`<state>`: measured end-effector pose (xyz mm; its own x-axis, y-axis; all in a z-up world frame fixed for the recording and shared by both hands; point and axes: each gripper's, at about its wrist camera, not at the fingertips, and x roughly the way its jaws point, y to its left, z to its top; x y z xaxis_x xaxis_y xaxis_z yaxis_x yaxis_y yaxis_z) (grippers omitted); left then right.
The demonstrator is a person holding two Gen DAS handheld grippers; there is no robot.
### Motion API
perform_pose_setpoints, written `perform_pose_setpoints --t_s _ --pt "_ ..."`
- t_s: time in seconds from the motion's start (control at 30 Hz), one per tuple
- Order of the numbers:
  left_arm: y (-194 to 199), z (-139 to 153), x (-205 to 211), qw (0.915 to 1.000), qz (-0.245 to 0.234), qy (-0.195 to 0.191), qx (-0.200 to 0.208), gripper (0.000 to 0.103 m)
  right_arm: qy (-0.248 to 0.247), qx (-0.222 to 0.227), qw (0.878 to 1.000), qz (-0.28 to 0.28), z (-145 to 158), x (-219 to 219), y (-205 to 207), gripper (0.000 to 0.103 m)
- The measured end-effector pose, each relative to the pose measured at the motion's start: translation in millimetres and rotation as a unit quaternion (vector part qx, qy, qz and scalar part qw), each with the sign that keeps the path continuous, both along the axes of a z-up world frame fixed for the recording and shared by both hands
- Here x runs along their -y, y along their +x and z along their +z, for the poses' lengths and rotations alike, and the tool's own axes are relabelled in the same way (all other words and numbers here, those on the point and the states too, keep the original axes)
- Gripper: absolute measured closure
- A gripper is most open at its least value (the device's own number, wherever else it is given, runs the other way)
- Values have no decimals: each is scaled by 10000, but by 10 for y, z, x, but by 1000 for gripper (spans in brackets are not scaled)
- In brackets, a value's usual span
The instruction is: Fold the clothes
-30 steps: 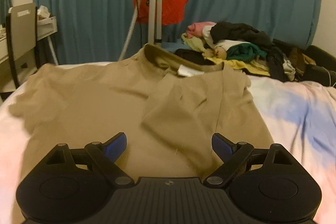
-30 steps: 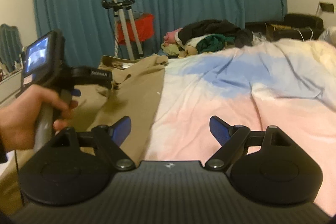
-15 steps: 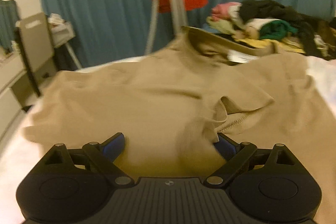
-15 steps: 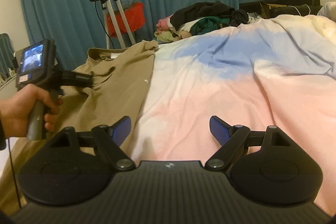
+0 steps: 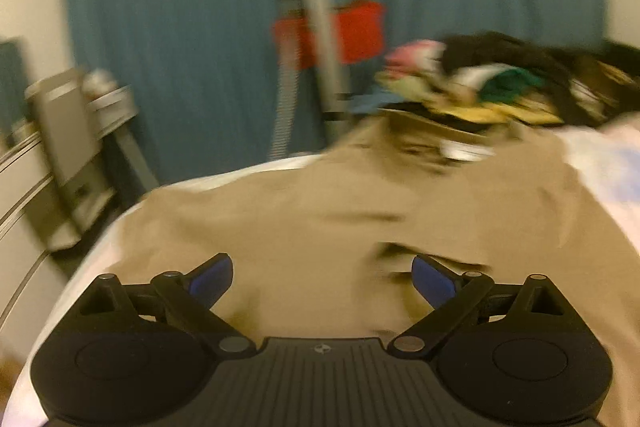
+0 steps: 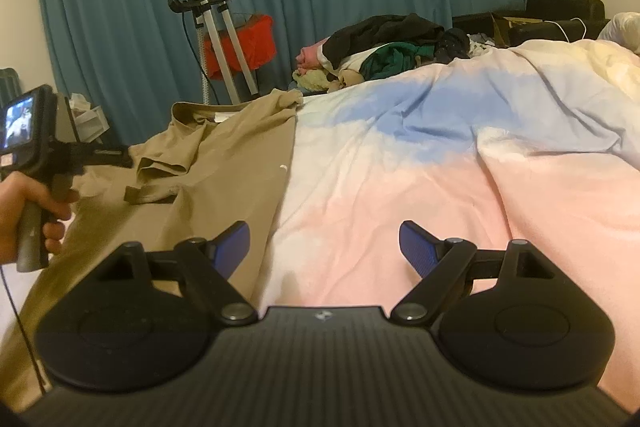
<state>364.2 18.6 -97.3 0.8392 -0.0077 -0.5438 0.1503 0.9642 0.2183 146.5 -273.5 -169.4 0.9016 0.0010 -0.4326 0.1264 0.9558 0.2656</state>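
A tan shirt (image 5: 320, 219) lies spread on the left part of the bed, collar toward the far end, one sleeve (image 6: 160, 167) folded in over its body. The left wrist view is blurred. My left gripper (image 5: 322, 279) hovers low over the shirt's middle, open, with nothing between its blue pads. In the right wrist view a hand (image 6: 16, 211) holds that left gripper (image 6: 100, 157) at the shirt's left side. My right gripper (image 6: 324, 249) is open over the bed cover, just right of the shirt's (image 6: 224, 167) right edge, holding nothing.
The pink, white and blue bed cover (image 6: 440, 155) stretches to the right. A pile of mixed clothes (image 6: 380, 55) sits at the far end. Behind it stand a garment steamer (image 6: 212, 27), a red garment (image 6: 240, 43) and a teal curtain. A chair (image 5: 68, 131) stands left of the bed.
My left gripper has swung left and pulled back over the shirt, staying open; the folded sleeve now lies on the shirt body. The right gripper has barely shifted.
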Motion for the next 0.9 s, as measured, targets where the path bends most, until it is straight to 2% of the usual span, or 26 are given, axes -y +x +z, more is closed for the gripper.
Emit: perform_pose_setpoints --t_s 0.1,0.17,0.3,0.47,0.57,0.67,0.77,0.9 --pt "57 -152 357 9970 -568 527 -91 5 60 -90 9999 -26 -46 20 34 20" --pt "137 -267 554 9931 -753 890 -134 5 126 -165 9998 -49 -81 35 57 20" --pt "360 -381 717 9897 -666 1260 117 1 165 -247 9995 -93 -142 45 101 20" --pt "768 -293 544 9873 191 1497 498 3 136 -268 9995 -111 -202 41 165 20" --pt "1022 -208 378 9799 800 1687 698 4 172 -319 9993 -129 -245 63 198 20" --pt "1263 -120 213 9689 1382 1851 885 6 199 -345 9991 -168 -272 90 214 20" --pt "1145 17 71 9760 1464 1412 780 5 205 -317 9991 -188 -276 85 232 20" --pt "239 156 43 9911 1065 768 213 5 208 -297 9993 -126 -260 58 251 20"
